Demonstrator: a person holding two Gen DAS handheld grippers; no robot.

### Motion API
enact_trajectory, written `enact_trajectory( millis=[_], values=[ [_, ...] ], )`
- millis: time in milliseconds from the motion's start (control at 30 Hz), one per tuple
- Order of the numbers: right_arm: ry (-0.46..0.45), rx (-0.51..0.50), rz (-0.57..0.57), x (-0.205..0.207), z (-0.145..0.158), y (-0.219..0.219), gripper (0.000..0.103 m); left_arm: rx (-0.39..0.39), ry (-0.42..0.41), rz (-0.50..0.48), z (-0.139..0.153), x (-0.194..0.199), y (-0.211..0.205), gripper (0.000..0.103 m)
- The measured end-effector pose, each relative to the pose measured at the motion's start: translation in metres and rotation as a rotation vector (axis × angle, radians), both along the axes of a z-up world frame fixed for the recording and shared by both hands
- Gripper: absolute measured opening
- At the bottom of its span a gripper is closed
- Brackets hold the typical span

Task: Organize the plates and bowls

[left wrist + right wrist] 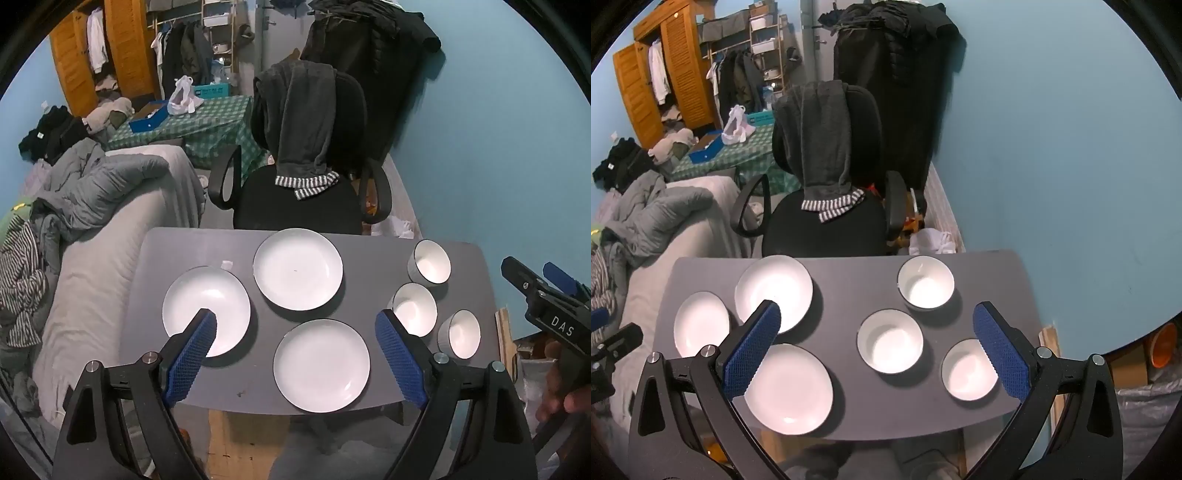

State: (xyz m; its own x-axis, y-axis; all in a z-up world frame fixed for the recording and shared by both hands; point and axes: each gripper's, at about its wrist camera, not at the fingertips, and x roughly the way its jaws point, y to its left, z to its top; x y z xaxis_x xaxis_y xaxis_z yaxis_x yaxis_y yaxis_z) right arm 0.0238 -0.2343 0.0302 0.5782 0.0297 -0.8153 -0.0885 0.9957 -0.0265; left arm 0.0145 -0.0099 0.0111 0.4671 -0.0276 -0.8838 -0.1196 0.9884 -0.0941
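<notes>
a: blue walls, a wooden wardrobe (pixel 92 55) at the back, a bed (pixel 92 295) heaped with grey bedding on the left, and a black office chair (pixel 306 177) with a dark hoodie (pixel 306 118) draped over its back, pushed up to the far edge of a grey table (pixel 369 266).

b: what's on the table?

a: three white plates on the left half, three white bowls on the right half. the far plate (pixel 297 268) sits near the chair, the left plate (pixel 206 310) near the bed-side edge, and the near plate (pixel 321 364) close to the front edge. none of the plates touch.

b: and the bowls?

a: they run in a loose diagonal line: the far bowl (pixel 926 282), the middle bowl (pixel 890 341) and the near bowl (pixel 969 370). all upright, each apart from the others, all showing white insides.

b: the left tool?

a: the left tool (pixel 295 323) hangs above the table, tilted down, its blue pads spread wide with nothing between them. in its own view one pad overlaps the left plate and the other the middle bowl, but it is above them, not touching.

b: the right one?

a: the right tool (pixel 877 315) is likewise above the table, pads wide apart and holding nothing. from the left camera its black body shows at the right edge, gripped by a hand (pixel 561 384).
</notes>
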Motion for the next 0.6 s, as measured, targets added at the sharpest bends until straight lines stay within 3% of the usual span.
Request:
enact_trajectory(
  millis=[600],
  values=[
    [0.006, 0.004, 0.003, 0.0005, 0.0017, 0.0056, 0.102, -0.005, 0.009, -0.003, -0.0032, -0.0023, 0.0084, 0.089]
  ],
)
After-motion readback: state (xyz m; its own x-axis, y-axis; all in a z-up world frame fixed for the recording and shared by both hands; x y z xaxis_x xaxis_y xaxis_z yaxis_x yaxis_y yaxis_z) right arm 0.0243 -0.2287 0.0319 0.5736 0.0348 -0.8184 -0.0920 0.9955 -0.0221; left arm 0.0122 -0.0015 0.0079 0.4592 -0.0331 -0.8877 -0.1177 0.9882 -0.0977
